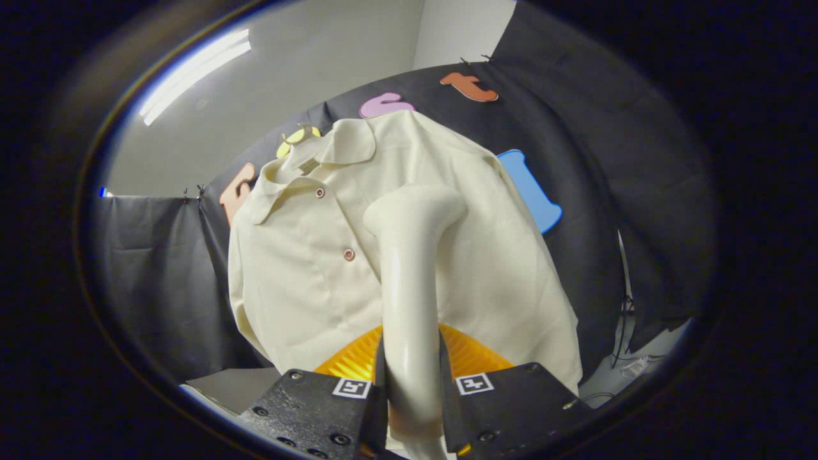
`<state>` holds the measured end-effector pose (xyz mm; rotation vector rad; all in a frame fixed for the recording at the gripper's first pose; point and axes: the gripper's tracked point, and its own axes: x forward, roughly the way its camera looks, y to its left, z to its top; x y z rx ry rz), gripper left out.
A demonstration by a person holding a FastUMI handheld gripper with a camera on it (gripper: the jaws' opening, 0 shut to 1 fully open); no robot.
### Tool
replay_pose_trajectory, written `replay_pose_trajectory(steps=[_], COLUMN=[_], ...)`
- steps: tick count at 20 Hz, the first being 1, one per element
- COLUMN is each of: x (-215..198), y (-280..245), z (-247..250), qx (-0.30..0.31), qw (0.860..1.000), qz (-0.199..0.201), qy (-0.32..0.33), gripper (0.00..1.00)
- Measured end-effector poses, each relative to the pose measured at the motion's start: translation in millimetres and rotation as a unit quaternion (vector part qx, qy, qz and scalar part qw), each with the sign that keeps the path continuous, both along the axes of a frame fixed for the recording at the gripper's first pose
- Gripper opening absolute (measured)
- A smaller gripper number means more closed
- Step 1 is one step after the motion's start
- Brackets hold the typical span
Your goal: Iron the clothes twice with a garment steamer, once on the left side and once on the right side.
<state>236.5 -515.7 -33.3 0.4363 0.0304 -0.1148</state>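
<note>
The hand-held gripper [412, 396] is clamped on the handle of the garment steamer [409, 300], with both black fingers [319, 409] pressing against its cream shaft from either side. The steamer rises from between the fingers, and its head bends over at the top, lying against the front of the shirt [319, 268] on the side right of the button row. Whether the head actually touches the cloth cannot be told.

The cream shirt hangs on the black cloth wall [575, 160] of the booth, collar up, with two reddish buttons [349, 254] showing down its front, just left of the steamer's shaft. The shaft hides the middle strip of the garment behind it. An orange ribbed part [473, 354] fans out just beyond the fingers, either side of the handle; what it is cannot be told.

Left of the button row the shirt front is uncovered out to its sleeve edge, and beyond that edge the black cloth hangs plain. Right of the shirt's other sleeve more black cloth follows, then thin cables [623, 319] trailing down near a pale floor patch. A grey flat surface [236, 386] lies below the shirt's left hem, beside the left finger. Above the booth wall, a ceiling light strip [192, 70] glows.
</note>
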Motion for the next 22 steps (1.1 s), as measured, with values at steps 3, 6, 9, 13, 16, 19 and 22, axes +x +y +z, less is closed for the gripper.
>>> replay_pose_trajectory(steps=[3, 6, 9, 13, 16, 19, 22], x=[-8.5, -21.1, -32.7, -46.5, -57.0, -71.5, -84.1], y=[-7.0, -11.5, -16.4, -14.3, -11.2, -11.5, -9.8], z=[-26.6, -55.4, -83.5, -115.9, -137.6, -156.8, -173.7], qx=[0.016, 0.03, 0.046, 0.066, 0.074, 0.082, 0.094], qw=[1.0, 0.999, 0.998, 0.995, 0.993, 0.991, 0.988], qz=[-0.007, -0.016, -0.021, -0.027, -0.031, -0.041, -0.051], qy=[0.016, 0.033, 0.049, 0.066, 0.082, 0.098, 0.111], gripper=[0.34, 0.34, 0.34, 0.34, 0.34, 0.34, 0.34])
